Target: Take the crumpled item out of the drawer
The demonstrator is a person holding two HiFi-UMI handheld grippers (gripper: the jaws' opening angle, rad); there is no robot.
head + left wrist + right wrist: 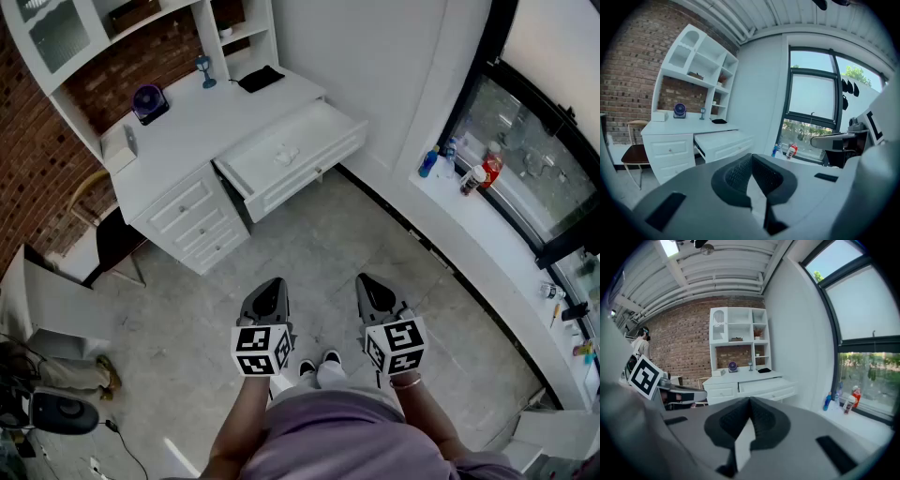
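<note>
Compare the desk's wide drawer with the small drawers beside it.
The wide drawer is pulled out; the small drawers are shut. The wide drawer is broad and shows a crumpled item inside; the small drawers are narrow, their insides hidden. Both are white.

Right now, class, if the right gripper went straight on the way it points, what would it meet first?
Probably the open drawer of the white desk; bare floor lies between, so if the right gripper dips, that comes first. Depth is unclear.

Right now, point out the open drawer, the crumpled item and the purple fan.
open drawer (309, 174), head view, front panel
crumpled item (284, 156), head view, its middle
purple fan (147, 98), head view, round face
</note>
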